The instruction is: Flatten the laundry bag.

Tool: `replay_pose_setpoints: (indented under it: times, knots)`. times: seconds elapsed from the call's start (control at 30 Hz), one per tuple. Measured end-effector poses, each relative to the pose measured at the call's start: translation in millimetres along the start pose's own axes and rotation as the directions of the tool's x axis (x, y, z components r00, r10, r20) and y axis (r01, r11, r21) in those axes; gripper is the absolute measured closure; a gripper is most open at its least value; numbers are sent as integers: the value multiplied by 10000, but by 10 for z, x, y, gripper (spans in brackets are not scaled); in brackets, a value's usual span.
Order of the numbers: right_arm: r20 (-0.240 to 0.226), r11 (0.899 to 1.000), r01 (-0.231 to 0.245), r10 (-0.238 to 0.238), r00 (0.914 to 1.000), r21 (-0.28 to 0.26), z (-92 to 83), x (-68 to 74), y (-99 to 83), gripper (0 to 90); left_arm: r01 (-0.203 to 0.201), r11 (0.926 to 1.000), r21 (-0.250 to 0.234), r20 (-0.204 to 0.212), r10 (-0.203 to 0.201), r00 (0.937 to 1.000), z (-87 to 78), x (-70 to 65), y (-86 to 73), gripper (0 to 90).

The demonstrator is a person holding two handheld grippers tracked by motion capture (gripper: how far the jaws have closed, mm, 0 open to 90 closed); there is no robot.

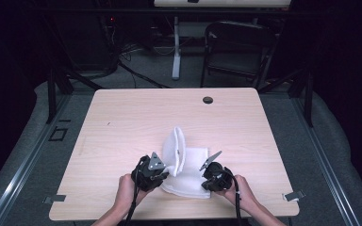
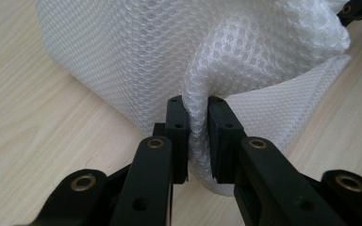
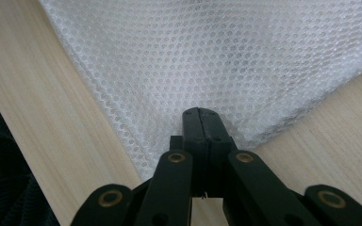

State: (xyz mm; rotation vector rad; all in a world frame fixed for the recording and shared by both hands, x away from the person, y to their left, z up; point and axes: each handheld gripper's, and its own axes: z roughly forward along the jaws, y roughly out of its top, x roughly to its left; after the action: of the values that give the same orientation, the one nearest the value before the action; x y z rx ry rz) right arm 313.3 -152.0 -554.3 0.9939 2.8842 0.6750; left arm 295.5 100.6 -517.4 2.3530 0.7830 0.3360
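White waffle-weave mesh cloth (image 1: pixel 185 162) sits near the front edge of the light wood table (image 1: pixel 122 122), partly folded; one flap stands up, the rest lies flat.

Left gripper (image 2: pixel 198 123): fingers (image 2: pixel 177 123) clamped on a bunched fold of the cloth, several layers pinched between the pads. In the high view it's at the cloth's left near corner (image 1: pixel 162 172).

Right gripper (image 3: pixel 201 123): fingers together at the cloth's corner tip. Looks like they hold the very edge, but can't tell how much fabric is actually between the pads. In the high view it's at the cloth's right near side (image 1: pixel 210 175).

Risks, imo:
- Right grip is marginal. Thin open mesh, slippery; any pull sideways and the corner may slide out, so the fold collapses.
- Left grip holds a wad, not a clean edge. Lifting could drag extra layers and give a skewed, lumpy fold.
- If the hands pull apart unevenly, the upright flap may flop the wrong way.
- Cloth is close to the table's near edge; dragging toward the person could hang it over.
- Mesh holes could snag on finger corners at release.
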Motion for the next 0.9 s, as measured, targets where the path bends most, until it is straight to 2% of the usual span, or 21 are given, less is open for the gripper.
replay_pose_setpoints:
  times: [0.13, 0.17, 0.27, 0.47, 0.53, 0.57, 0.73, 0.8, 0.9]
  knots:
    - [24, 10000, 20, -20, 10000, -12, 1, 0, 1, 900, 277, 9996, 110, 6, -277, 9996, -15, 42, -33, 782]
    - [-8, 9998, 165, -165, 9999, 130, -8, -7, 8, 900, 277, 9996, 110, 6, -277, 9996, -15, 42, -33, 779]
    - [45, 10000, 82, -82, 10000, 41, -5, -8, 3, 900, 597, 9982, 94, 110, -598, 9981, -38, 92, -61, 780]
    - [52, 10000, 62, -62, 10000, 33, -4, -7, 2, 900, 892, 9959, 117, 215, -894, 9958, -65, 148, -109, 789]
    - [41, 10000, 73, -73, 10000, 42, -4, -7, 3, 900, 998, 9950, 88, 266, -1000, 9946, -72, 163, -127, 799]
    - [40, 9999, 94, -94, 9999, 59, -5, -8, 4, 900, 1140, 9935, -41, 498, -1136, 9923, -86, 186, -148, 798]
    - [23, 9999, 104, -104, 9999, 19, -4, -10, 1, 900, 1435, 9896, 51, 578, -1435, 9880, -87, 215, -182, 802]
    - [-13, 10000, 68, -68, 10000, -26, -2, -7, 0, 900, 1423, 9898, 74, 590, -1424, 9880, -86, 222, -189, 803]
    - [25, 9999, 110, -110, 9999, 29, -4, -10, 2, 900, 1638, 9864, -146, 594, -1627, 9849, -96, 235, -210, 804]
